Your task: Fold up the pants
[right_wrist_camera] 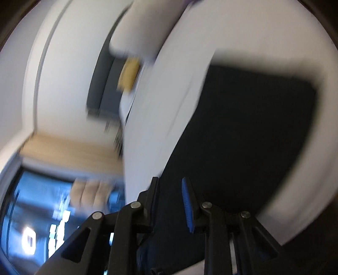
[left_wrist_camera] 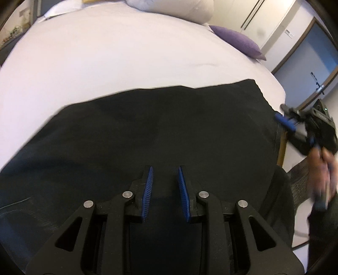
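Observation:
Black pants [left_wrist_camera: 160, 131] lie flat on the white bed [left_wrist_camera: 105, 63], folded into a wide dark slab. My left gripper [left_wrist_camera: 164, 171] hovers over their near part, open and empty. My right gripper [left_wrist_camera: 283, 113] shows at the right edge of the left wrist view, beside the pants' right edge, held by a hand; it is blurred there. In the blurred, tilted right wrist view the pants [right_wrist_camera: 243, 127] spread ahead of the right gripper [right_wrist_camera: 171, 182], whose jaws are apart with nothing between them.
A purple pillow [left_wrist_camera: 238, 41] and a white pillow [left_wrist_camera: 179, 8] lie at the bed's far side. A door [left_wrist_camera: 312, 63] stands beyond the bed's right edge. A window [right_wrist_camera: 42, 211] and wooden furniture [right_wrist_camera: 69, 152] show blurred on the left of the right wrist view.

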A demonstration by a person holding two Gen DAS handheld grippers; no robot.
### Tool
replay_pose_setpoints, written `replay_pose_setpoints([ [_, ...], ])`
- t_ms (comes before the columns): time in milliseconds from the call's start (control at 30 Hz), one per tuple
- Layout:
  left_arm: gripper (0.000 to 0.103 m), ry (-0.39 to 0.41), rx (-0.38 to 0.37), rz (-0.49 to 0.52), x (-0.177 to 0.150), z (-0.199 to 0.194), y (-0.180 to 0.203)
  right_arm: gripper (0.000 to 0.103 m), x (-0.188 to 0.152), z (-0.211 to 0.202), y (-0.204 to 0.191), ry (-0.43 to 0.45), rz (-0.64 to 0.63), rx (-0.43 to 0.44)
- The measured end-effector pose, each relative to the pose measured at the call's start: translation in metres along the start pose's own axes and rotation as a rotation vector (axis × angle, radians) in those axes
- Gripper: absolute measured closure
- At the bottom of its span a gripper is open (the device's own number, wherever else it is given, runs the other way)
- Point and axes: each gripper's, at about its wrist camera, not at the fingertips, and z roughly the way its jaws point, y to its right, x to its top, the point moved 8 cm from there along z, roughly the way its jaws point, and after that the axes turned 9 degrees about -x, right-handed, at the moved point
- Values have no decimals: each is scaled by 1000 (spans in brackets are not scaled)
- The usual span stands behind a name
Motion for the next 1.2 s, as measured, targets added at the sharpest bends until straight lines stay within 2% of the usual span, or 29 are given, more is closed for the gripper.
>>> replay_pose_setpoints([
  [33,80,-14,12,12,-1,8,0,77,-16,18,-7,-53,-13,10],
  [100,80,-17,13,42,-5,10,-3,78,-36,56,-16,-137,-47,-38],
  [167,80,-24,28,44,-12,2,-11,103,-37,73,-8,-157,-39,-86],
  [200,80,-23,40,39,-17,-5,-18,103,-32,76,-2,-153,-17,-99],
  [267,80,-12,53,14,-30,-21,-33,103,-20,56,15,-115,45,-87],
  [367,80,12,85,-29,-54,-49,-61,103,4,20,36,-10,15,-165],
  [467,80,51,56,-65,-78,-80,-80,103,37,-9,60,66,80,-186],
  [533,80,58,115,-79,-91,-99,-94,103,59,-29,75,123,96,-220],
  [600,80,74,97,-109,-100,-113,-103,103,73,-51,92,173,120,-253],
  [667,80,84,132,-140,-113,-138,-124,103,83,-75,100,226,135,-303],
  [700,80,86,159,-149,-119,-146,-132,102,91,-82,101,245,132,-320],
  [733,80,92,186,-163,-126,-160,-143,91,95,-92,98,266,126,-337],
  [767,80,111,207,-186,-130,-173,-153,73,97,-105,91,294,111,-359],
  [800,80,127,218,-204,-129,-180,-157,63,94,-114,86,314,101,-364],
  [833,80,144,227,-226,-132,-191,-165,49,92,-124,82,337,95,-367],
  [933,80,195,243,-267,-130,-215,-175,47,78,-144,71,374,90,-352],
  [1033,80,228,154,-255,-102,-199,-146,47,61,-129,67,345,138,-302],
  [1200,80,186,-59,-128,-54,-136,-63,47,40,-101,74,282,183,-263],
])
